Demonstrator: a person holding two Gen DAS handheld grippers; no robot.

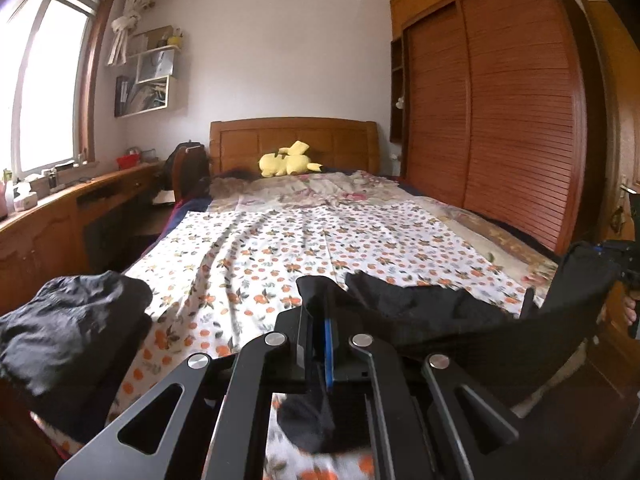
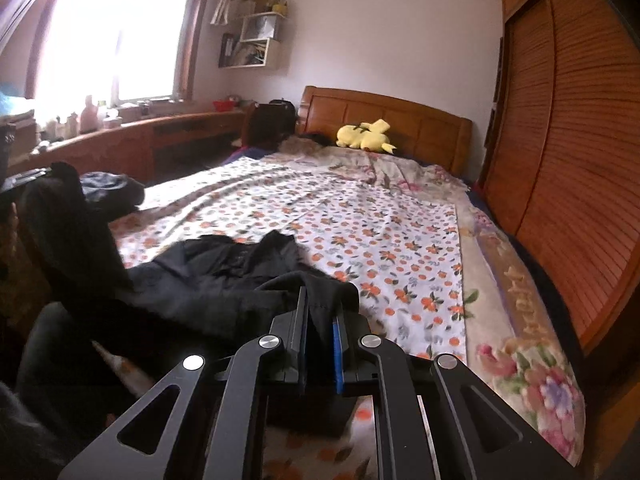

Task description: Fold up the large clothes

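With both sets of jaws clamped on corners of the black garment, left gripper and right gripper each pinching thin cloth, middle sagging onto the floral sheet ahead: could slip free under uneven tension, or snag the dark pile left of the left gripper

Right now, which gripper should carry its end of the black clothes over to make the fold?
Probably the right gripper. Both it and the left gripper are shut on the black garment, but the flowery sheet ahead of the right one lies bare, while another dark bundle sits beside the left.
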